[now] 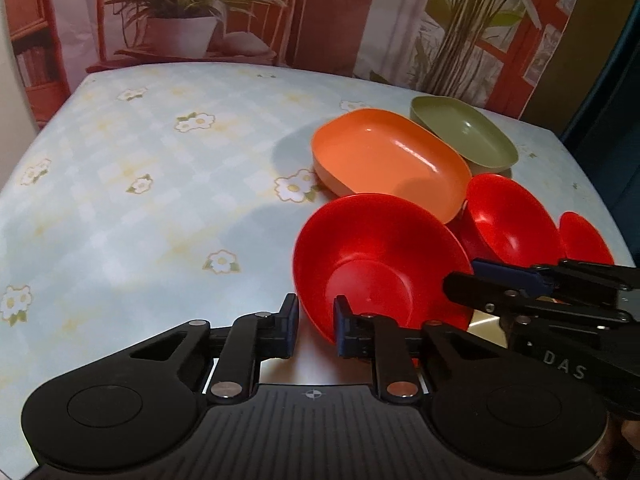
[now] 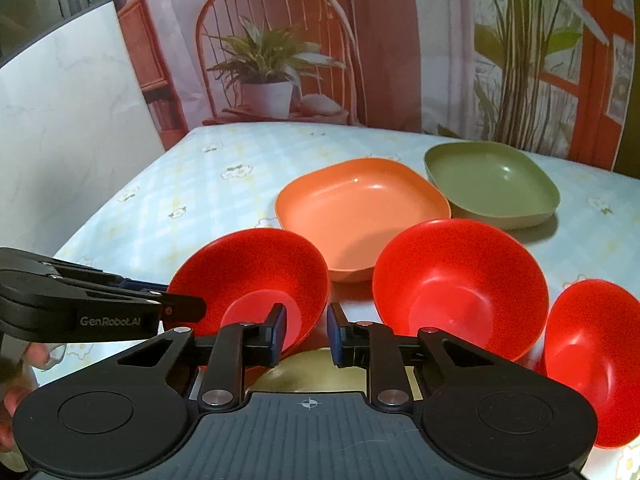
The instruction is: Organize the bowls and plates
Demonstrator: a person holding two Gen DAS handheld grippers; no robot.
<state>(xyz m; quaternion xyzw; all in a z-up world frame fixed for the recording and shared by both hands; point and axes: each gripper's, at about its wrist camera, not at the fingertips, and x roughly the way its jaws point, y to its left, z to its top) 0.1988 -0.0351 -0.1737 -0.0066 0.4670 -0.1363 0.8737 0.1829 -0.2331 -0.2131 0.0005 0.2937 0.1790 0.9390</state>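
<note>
Three red bowls, an orange dish (image 1: 390,160) and a green dish (image 1: 466,136) sit on the flowered tablecloth. My left gripper (image 1: 316,330) is open, its jaws straddling the near rim of the left red bowl (image 1: 376,264) without closing on it. My right gripper (image 2: 306,334) is open and empty, low between the left red bowl (image 2: 256,276) and the middle red bowl (image 2: 460,284). The third red bowl (image 2: 588,356) lies at the right. The orange dish (image 2: 360,212) and green dish (image 2: 492,184) stand behind. The right gripper shows in the left wrist view (image 1: 472,276), the left gripper in the right wrist view (image 2: 188,300).
The table (image 1: 140,180) stretches bare to the left and back. A printed backdrop with a chair and plants hangs behind the far edge. A white wall (image 2: 60,128) stands at the left. The table's right edge runs close to the third bowl (image 1: 584,240).
</note>
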